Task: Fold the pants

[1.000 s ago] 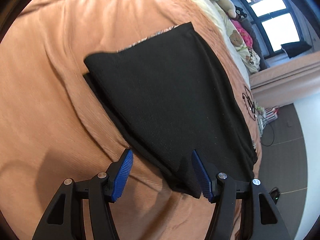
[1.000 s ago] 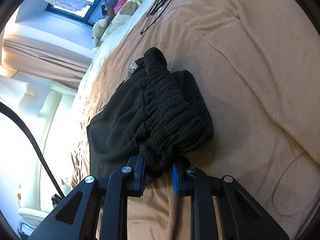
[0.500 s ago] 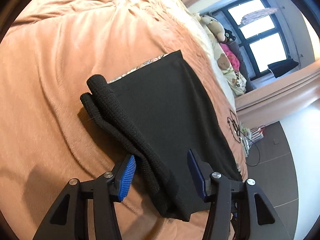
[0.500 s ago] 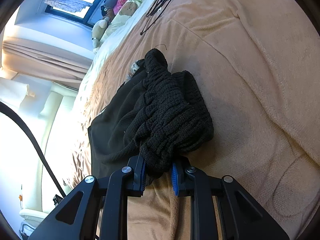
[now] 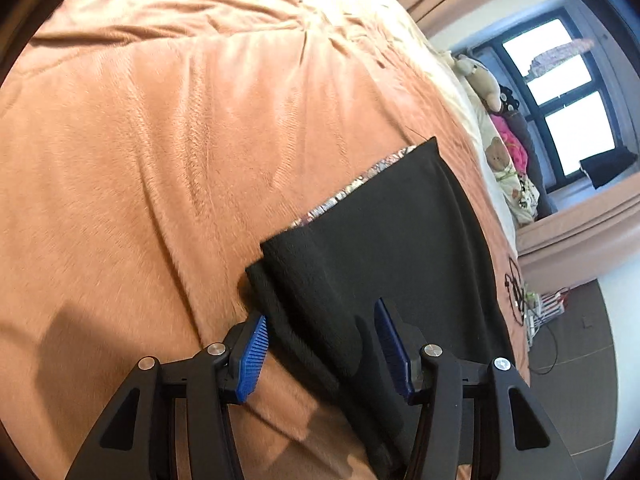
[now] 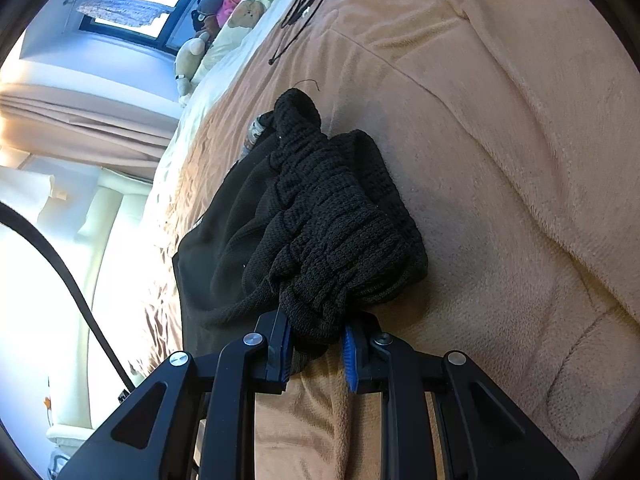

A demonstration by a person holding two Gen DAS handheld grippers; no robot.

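My right gripper pinches the bunched black knit pants; my left gripper, half spread, straddles their folded edge, seemingly without pressing.

Both handheld grippers share one build: the left gripper and right gripper have matte black, angular linkage arms with triangular cut-outs. Round silver screw heads mark each pivot, two to a side. The jaws are faced with ribbed, bright blue pads set in black holders; no sleeve or hand appears in either wrist view.
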